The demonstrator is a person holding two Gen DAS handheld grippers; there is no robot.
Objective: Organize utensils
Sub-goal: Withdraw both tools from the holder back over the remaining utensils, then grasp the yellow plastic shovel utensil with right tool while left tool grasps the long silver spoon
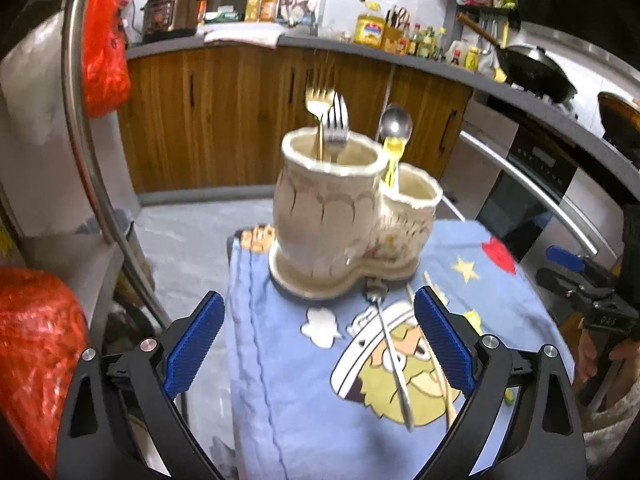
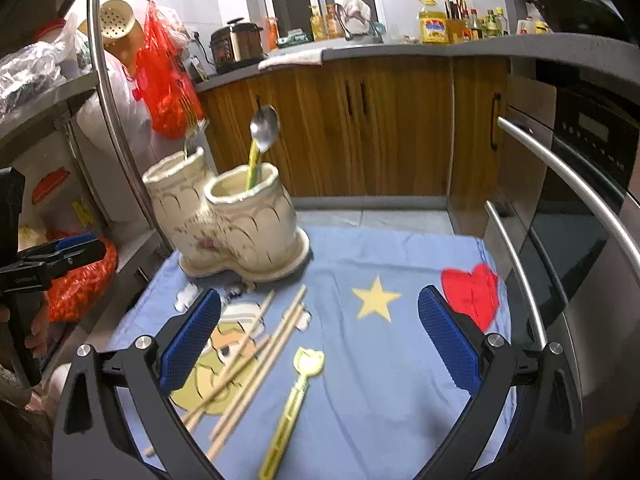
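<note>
A cream ceramic two-cup utensil holder (image 1: 332, 216) (image 2: 236, 224) stands on a blue cartoon cloth (image 1: 296, 400) (image 2: 380, 344). Its taller cup holds a gold fork (image 1: 318, 100) and a silver fork (image 1: 338, 124); the lower cup holds a yellow-handled spoon (image 1: 395, 124) (image 2: 262, 128). A metal utensil (image 1: 390, 356) lies on the cloth between the open, empty left gripper's (image 1: 320, 344) fingers. Several wooden chopsticks (image 2: 256, 364) and a yellow-handled utensil (image 2: 294, 396) lie on the cloth in front of the open, empty right gripper (image 2: 320, 340).
Wooden cabinets (image 1: 240, 112) and a grey counter with bottles and a cooker run behind. A steel oven with bar handles (image 2: 560, 184) stands on the right. A metal rack with red bags (image 1: 36, 352) stands on the left. The other gripper shows at each view's edge (image 1: 588, 280) (image 2: 52, 256).
</note>
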